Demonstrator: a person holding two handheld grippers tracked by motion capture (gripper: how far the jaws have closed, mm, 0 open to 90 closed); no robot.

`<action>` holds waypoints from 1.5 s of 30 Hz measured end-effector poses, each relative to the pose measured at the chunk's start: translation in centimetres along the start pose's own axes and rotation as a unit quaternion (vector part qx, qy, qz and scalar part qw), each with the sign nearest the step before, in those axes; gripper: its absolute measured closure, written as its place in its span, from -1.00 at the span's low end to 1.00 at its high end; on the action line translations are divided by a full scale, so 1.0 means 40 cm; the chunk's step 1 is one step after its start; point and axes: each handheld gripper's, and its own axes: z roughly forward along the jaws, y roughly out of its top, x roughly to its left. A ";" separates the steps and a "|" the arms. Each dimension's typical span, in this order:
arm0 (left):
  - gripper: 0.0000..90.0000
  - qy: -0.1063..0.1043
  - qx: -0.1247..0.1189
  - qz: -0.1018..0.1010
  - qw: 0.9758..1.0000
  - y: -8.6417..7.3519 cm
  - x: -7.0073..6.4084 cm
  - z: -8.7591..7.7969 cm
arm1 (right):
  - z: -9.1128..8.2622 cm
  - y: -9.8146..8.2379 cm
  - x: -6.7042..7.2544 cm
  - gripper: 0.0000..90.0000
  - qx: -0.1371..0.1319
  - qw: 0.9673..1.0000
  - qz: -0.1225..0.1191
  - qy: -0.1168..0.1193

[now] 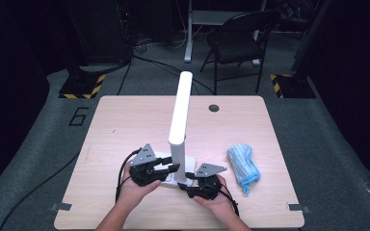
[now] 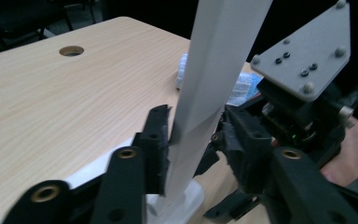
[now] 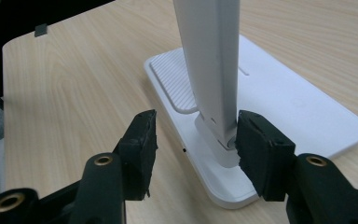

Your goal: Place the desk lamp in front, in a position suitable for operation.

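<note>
A white desk lamp [image 1: 179, 110] stands on its flat base [image 3: 298, 102] near the table's front edge, its long arm raised. My left gripper [image 1: 172, 169] comes in from the left, and the lamp's post [image 2: 209, 84] passes between its jaws; in the left gripper view [image 2: 198, 126] the left pad [image 2: 158, 140] lies against the post and the other stands slightly off. My right gripper [image 1: 185, 186] is low at the base's front right. Its jaws [image 3: 198, 135] stand open around the post's foot [image 3: 214, 135], the right pad [image 3: 258, 149] beside it, the left pad well apart.
A rolled blue-striped cloth [image 1: 243, 166] lies on the table to the right of the lamp, also behind the post [image 2: 244, 86]. A round cable hole [image 1: 214, 108] sits near the table's far edge. A chair [image 1: 241, 38] stands beyond the table.
</note>
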 end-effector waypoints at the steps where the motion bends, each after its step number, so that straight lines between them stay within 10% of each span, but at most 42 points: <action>1: 0.23 0.000 0.000 -0.005 1.000 -0.001 -0.003 -0.005 | 0.008 0.000 0.012 0.05 -0.003 1.000 -0.001 0.003; 11: -0.05 0.041 -0.017 -0.022 0.999 -0.007 -0.033 -0.039 | 0.040 0.002 0.061 0.00 -0.001 1.000 -0.001 0.030; 27: 0.06 0.088 -0.027 -0.024 0.995 -0.001 -0.041 -0.061 | 0.050 0.001 0.074 0.00 0.005 0.999 -0.013 0.047; 45: 0.11 0.116 -0.022 -0.031 0.993 -0.009 0.033 -0.115 | 0.033 -0.002 0.044 0.00 0.001 1.000 0.004 0.019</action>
